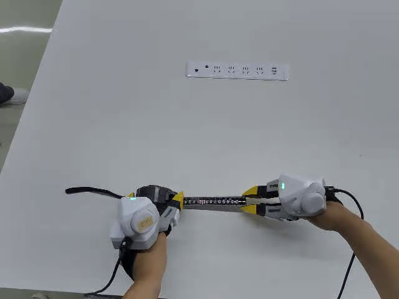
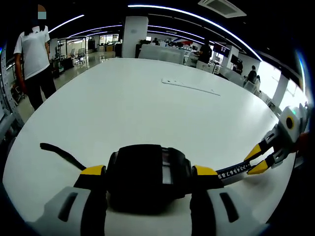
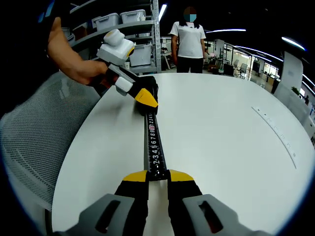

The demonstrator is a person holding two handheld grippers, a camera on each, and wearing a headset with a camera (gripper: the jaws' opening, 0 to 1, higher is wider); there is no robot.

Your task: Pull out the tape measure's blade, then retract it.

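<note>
A black tape measure case (image 1: 154, 194) (image 2: 147, 174) lies on the white table, and my left gripper (image 1: 177, 200) (image 2: 148, 170) is shut on it. Its blade (image 1: 214, 202) (image 3: 154, 145) (image 2: 234, 172) runs out to the right, dark with white numbers. My right gripper (image 1: 250, 200) (image 3: 158, 175) is shut on the blade's end; it also appears at the right of the left gripper view (image 2: 260, 160). A black wrist strap (image 1: 93, 191) (image 2: 61, 155) trails left from the case. In the right gripper view the left gripper (image 3: 142, 96) sits at the blade's far end, over the case (image 3: 147, 93).
A white power strip (image 1: 237, 70) (image 2: 191, 87) (image 3: 275, 130) lies flat at the far side of the table. The table's near edge (image 1: 75, 288) is close below my hands. A person (image 2: 33, 59) (image 3: 189, 42) stands beyond the table. Shelves with bins (image 3: 118, 24) stand behind.
</note>
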